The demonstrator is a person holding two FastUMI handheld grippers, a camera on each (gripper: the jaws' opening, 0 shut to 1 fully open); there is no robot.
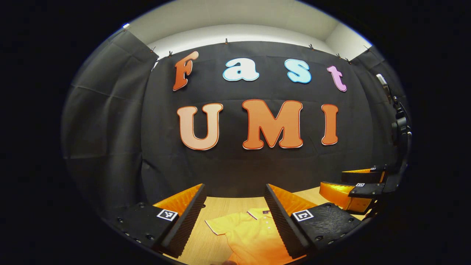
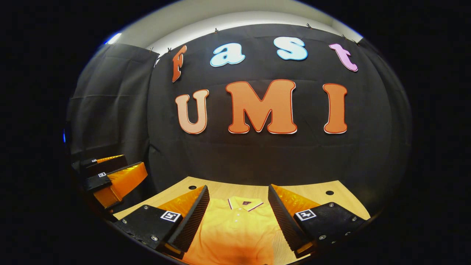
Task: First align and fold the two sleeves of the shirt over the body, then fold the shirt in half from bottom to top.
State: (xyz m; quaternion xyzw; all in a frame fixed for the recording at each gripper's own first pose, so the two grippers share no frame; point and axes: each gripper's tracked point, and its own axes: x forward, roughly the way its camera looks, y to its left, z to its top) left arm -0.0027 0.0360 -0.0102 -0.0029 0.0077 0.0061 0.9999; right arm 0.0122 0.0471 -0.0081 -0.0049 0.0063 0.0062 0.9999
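Note:
A yellow polo shirt lies flat on the wooden table, collar toward the back wall, one short sleeve spread out to the left. My left gripper hovers above it, open, nothing between its fingers. In the right gripper view the same shirt lies under my right gripper, also open and empty, with the collar between the fingers. The right gripper appears at the right edge of the left gripper view. The left gripper appears at the left edge of the right gripper view.
The table ends at the black cloth wall close behind the shirt. Two round holes sit near the table's back corners. A dark stand with a camera rises at the far right in the left gripper view.

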